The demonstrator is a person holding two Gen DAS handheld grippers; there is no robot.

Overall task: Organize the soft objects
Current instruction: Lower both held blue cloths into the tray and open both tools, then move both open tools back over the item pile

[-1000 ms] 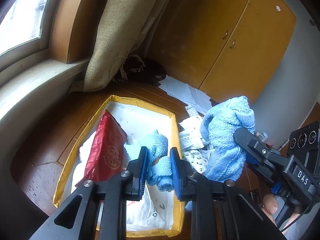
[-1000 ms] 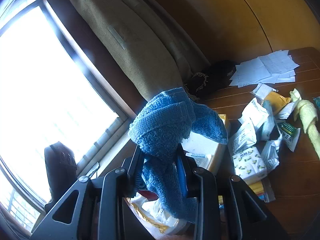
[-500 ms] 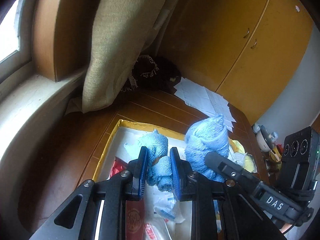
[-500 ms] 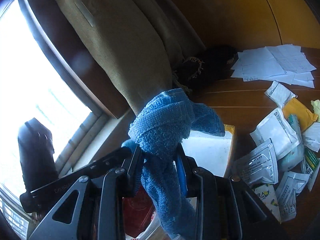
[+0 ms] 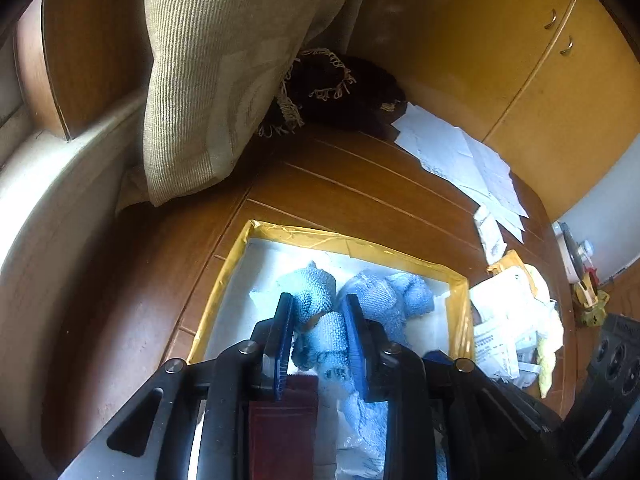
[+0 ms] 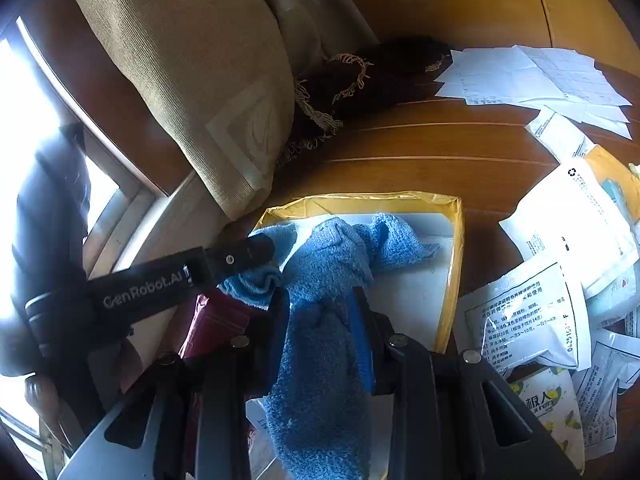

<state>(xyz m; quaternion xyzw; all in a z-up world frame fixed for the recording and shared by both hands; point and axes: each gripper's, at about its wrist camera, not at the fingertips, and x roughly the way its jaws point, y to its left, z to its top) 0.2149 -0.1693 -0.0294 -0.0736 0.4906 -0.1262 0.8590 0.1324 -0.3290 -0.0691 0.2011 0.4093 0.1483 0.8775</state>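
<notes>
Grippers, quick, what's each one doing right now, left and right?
Left gripper: jaws have just been opening a little, blue towel between them, pads still against it.
Right gripper: shut on the other end of the blue towel, over the yellow-rimmed box.

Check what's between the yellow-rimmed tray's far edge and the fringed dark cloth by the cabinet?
Bare wooden tabletop only, from the tray rim to the dark cloth. The right wrist view shows it clearest; the left wrist view agrees.

Towel [image 6: 336, 264] in box [image 6: 454, 264], packets [image 6: 528, 316] right, curtain [image 6: 208, 80] behind
</notes>
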